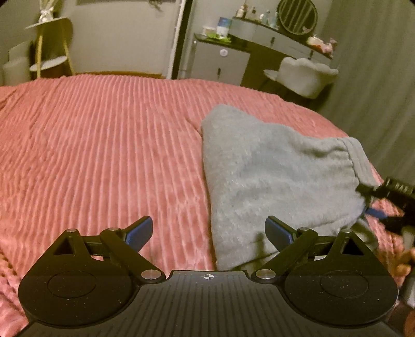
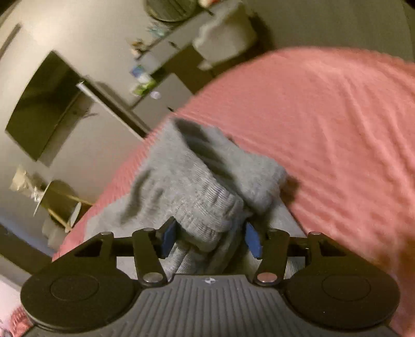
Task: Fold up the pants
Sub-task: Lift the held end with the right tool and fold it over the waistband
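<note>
Grey fleece pants (image 1: 272,171) lie folded into a thick wedge on the right half of a pink ribbed bedspread (image 1: 103,145). My left gripper (image 1: 208,230) hovers open just short of the wedge's near edge, with nothing between its blue pads. My right gripper (image 2: 210,239) stands open around the ribbed band of the pants (image 2: 207,207). The bunched cloth sits between the blue pads, and a dark gap shows beside the right pad. In the left wrist view the right gripper (image 1: 365,199) is at the pants' right corner.
Beyond the bed's far edge stand a dresser with bottles and a round mirror (image 1: 298,15), a white padded chair (image 1: 306,75) and a gold tiered stand (image 1: 52,46). A dark screen (image 2: 44,103) hangs on the wall. The bedspread's left half lies flat.
</note>
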`<action>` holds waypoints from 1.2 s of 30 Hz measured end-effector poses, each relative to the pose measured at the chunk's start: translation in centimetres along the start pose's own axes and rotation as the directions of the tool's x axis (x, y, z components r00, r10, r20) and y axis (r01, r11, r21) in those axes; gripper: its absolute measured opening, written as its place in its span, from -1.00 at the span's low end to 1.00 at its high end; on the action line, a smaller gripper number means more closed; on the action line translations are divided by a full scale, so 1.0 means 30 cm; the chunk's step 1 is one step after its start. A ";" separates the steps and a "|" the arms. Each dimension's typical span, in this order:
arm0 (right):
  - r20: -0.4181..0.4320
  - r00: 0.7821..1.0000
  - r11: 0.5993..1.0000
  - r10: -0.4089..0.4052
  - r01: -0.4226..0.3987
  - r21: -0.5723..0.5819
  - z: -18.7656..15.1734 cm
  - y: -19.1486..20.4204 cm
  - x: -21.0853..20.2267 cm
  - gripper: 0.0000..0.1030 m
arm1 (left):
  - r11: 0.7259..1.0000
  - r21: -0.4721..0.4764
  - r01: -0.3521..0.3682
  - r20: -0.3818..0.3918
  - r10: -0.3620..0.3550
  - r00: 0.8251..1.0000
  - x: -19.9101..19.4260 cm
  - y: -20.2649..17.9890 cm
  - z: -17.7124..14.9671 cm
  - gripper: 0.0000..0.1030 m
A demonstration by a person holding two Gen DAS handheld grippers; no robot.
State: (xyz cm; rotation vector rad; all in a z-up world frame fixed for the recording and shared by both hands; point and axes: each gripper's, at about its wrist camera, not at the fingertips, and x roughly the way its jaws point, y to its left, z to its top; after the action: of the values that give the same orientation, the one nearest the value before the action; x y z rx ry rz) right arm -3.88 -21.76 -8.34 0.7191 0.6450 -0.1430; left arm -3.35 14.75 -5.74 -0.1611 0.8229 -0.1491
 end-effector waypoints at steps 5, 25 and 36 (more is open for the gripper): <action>0.099 0.993 0.988 -0.067 0.080 -0.129 0.043 0.063 -0.088 0.19 | 0.999 0.023 -0.022 -0.010 0.022 1.000 0.002 -0.028 0.006 0.88; -0.019 0.999 0.982 0.031 -0.034 -0.186 0.021 0.055 0.006 -0.34 | 0.994 0.064 -0.084 -0.084 0.089 0.992 0.062 -0.068 -0.010 0.88; 0.018 0.998 0.929 -0.058 0.061 -0.366 0.010 0.036 0.019 -0.21 | 0.992 0.072 -0.106 -0.107 0.113 0.988 0.073 -0.073 -0.004 0.89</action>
State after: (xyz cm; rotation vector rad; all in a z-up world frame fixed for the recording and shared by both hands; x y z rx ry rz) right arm -2.91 -21.09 -7.88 0.3376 0.6644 -0.0773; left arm -2.10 12.16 -6.95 -0.0455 0.9345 -0.0821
